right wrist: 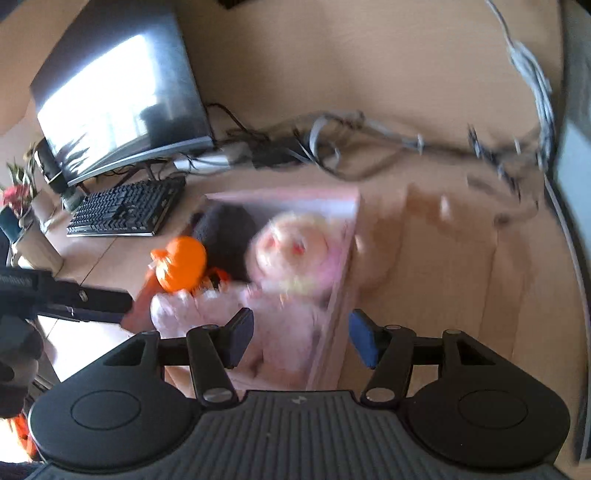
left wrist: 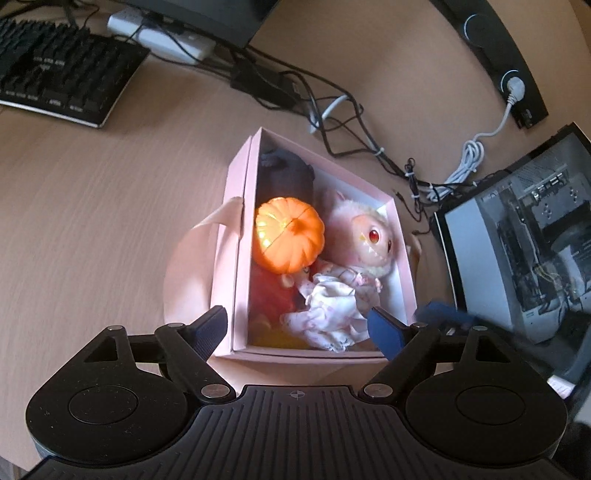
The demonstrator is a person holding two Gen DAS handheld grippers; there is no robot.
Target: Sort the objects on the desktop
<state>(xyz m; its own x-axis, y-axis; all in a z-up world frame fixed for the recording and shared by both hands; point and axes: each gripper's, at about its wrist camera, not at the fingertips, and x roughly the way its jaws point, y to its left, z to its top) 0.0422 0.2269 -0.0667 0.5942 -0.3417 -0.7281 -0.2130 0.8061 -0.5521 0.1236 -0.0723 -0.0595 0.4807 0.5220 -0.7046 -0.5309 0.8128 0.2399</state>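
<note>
A pink box (left wrist: 240, 258) stands open on the wooden desk. Inside lie an orange pumpkin toy (left wrist: 290, 234), a pink furry doll (left wrist: 364, 236) with a red eye and a white frilly dress (left wrist: 328, 310), and a dark object (left wrist: 288, 173) at the far end. My left gripper (left wrist: 299, 330) is open over the box's near end, one finger outside the left wall. The right wrist view is blurred; it shows the box (right wrist: 288, 199), pumpkin (right wrist: 183, 264) and doll (right wrist: 291, 247). My right gripper (right wrist: 301, 339) is open, with the box's right wall between its fingers.
A black keyboard (left wrist: 55, 70) lies far left, beside a white power strip (left wrist: 162, 33). Tangled cables (left wrist: 332, 110) run behind the box. A computer case (left wrist: 517, 240) stands close on the right. A monitor (right wrist: 122, 85) and a potted plant (right wrist: 18, 195) are farther off.
</note>
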